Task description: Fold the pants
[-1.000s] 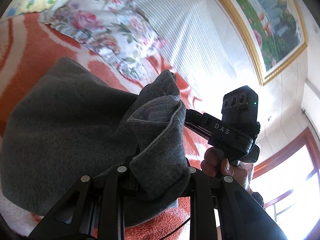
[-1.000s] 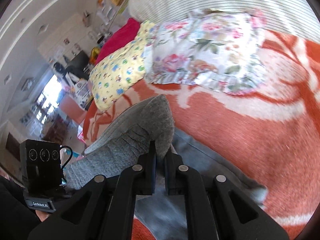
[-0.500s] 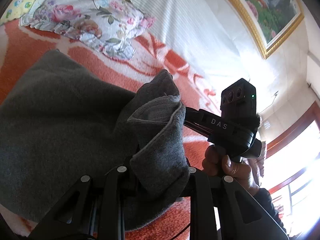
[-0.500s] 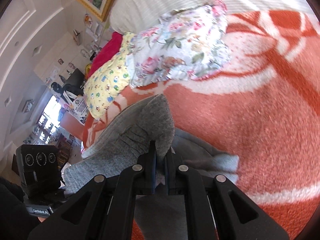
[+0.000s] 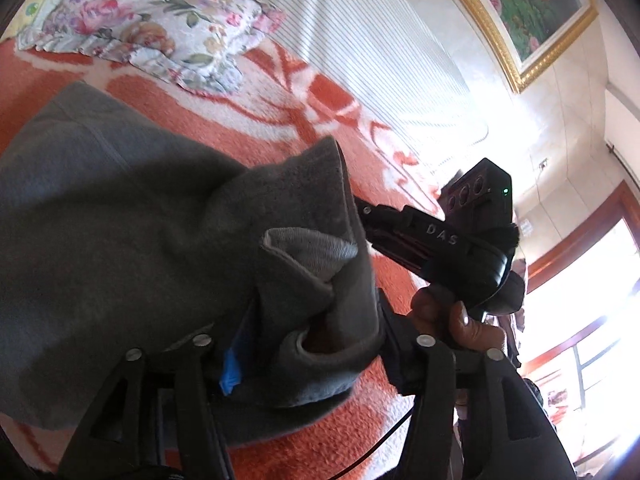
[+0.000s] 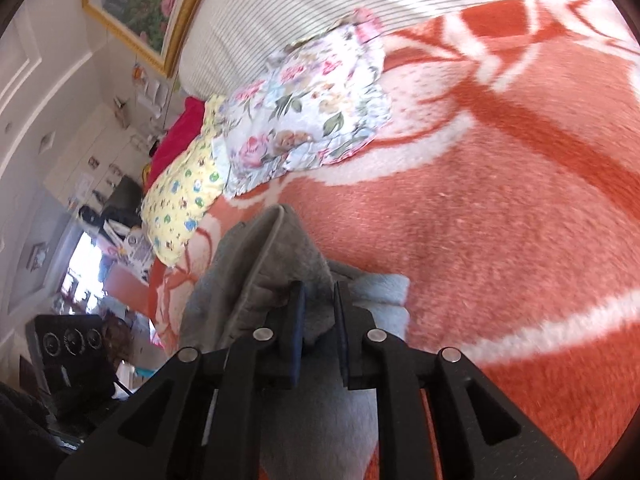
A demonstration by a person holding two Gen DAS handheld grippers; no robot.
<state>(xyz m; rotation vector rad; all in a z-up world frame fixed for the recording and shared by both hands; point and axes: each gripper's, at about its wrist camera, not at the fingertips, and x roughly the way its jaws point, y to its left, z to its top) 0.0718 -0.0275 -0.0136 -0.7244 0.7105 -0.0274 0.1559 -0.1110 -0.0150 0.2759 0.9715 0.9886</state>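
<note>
The grey pants [image 5: 120,220] lie bunched on an orange and white blanket [image 5: 328,112]. My left gripper [image 5: 308,336] has its jaws spread wide, with a thick fold of the pants lying loosely between them. My right gripper [image 6: 318,312] has its jaws slightly parted with the cloth [image 6: 272,264] still between them. The right gripper also shows in the left wrist view [image 5: 452,240], at the raised corner of the pants.
A floral pillow [image 5: 160,24] and a yellow patterned pillow [image 6: 180,200] lie at the head of the bed against a striped headboard [image 5: 360,40]. A framed painting [image 5: 528,8] hangs on the wall. A window [image 5: 580,320] is at the right.
Both grippers moved down toward the blanket with the pants. The left jaws have spread wide and the right jaws have parted a little; the fold has slumped.
</note>
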